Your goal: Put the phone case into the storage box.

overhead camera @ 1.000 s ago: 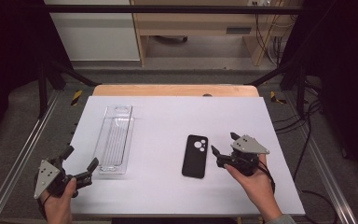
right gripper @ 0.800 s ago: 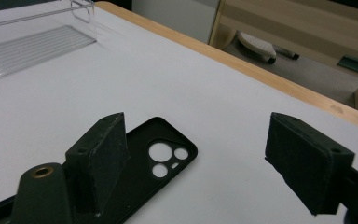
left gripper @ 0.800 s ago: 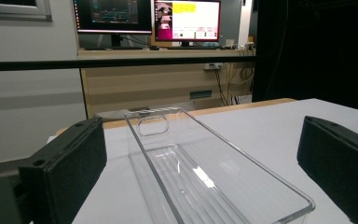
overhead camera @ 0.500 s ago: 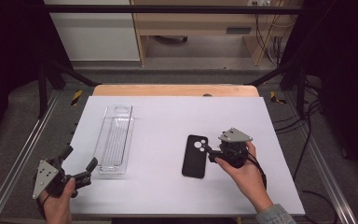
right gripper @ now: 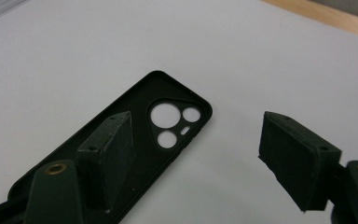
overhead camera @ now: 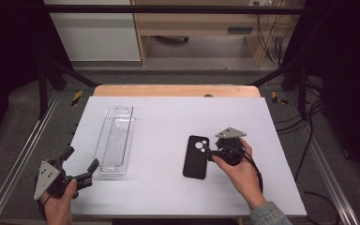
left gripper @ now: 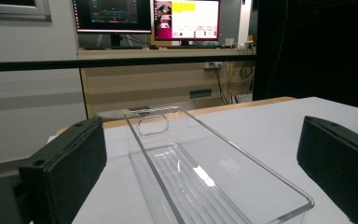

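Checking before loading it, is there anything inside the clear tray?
No. The clear tray holds nothing; its ribbed floor shows through. The near corner is cut off.

Even overhead light falls on the matte white rectangular tabletop point(overhead camera: 168, 131), which reads bright against a dim, near-black surround, with only soft, short shadows under the black rubbery phone case point(overhead camera: 196, 157) and the clear plastic oblong tray point(overhead camera: 116, 140). In the left gripper view a streak of glare runs along the tray's ribbed floor point(left gripper: 200, 175), while two lit monitor screens point(left gripper: 186, 19) glow slightly soft and overexposed in the background. In the right gripper view the near black jaws are blurred, the case point(right gripper: 168, 116) is sharper, and all frames are mildly soft.
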`<state>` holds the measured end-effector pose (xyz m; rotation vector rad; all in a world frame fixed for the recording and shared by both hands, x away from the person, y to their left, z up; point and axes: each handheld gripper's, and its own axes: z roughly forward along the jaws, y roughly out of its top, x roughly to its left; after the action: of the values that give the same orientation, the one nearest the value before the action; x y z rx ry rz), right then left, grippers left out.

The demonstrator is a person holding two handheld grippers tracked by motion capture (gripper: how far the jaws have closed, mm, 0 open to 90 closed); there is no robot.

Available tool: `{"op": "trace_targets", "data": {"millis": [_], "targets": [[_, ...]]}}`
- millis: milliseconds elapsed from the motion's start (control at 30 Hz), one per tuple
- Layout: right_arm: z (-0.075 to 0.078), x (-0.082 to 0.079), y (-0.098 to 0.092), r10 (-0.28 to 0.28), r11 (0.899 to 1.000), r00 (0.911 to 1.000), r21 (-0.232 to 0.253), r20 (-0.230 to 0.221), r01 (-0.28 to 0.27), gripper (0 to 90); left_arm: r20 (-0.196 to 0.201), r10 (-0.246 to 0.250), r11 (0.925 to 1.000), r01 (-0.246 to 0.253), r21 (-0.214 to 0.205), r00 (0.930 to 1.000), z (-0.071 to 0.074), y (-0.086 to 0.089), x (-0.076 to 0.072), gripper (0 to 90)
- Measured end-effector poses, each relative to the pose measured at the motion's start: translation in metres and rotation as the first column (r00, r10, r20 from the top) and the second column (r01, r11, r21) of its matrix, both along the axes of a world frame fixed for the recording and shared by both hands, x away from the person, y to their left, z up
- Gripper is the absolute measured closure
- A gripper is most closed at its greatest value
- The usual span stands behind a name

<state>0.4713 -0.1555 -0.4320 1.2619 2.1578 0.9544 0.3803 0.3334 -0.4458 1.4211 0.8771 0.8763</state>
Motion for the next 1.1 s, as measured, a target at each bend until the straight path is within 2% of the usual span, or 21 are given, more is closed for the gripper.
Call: {"op": "trace_targets", "data": {"millis": [100,400,800,1100], "targets": [[-0.005,0.003,0.004,-0.012,1.0,0.9991,-0.002,-0.041,0.012,29.7,0.001,0.002,1.0,-0.002,0.0,1.0,0.0,0.001,0.0,1.0],[-0.016,0.008,0.007,-0.029,0.999,0.992,0.038,-0.123,0.034,33.8,-0.002,0.0,1.0,0.0,0.004,1.0,0.0,0.0,0.0,1.1],[-0.027,0.014,0.011,-0.045,0.998,0.9804,0.038,-0.192,0.053,44.0,-0.001,-0.001,1.0,0.001,0.004,1.0,0.0,-0.001,0.0,1.3],[-0.03,0.018,0.011,-0.055,0.995,0.9667,0.068,-0.25,0.075,52.2,-0.001,-0.002,1.0,0.002,0.004,1.0,0.0,-0.001,0.001,1.3]]}}
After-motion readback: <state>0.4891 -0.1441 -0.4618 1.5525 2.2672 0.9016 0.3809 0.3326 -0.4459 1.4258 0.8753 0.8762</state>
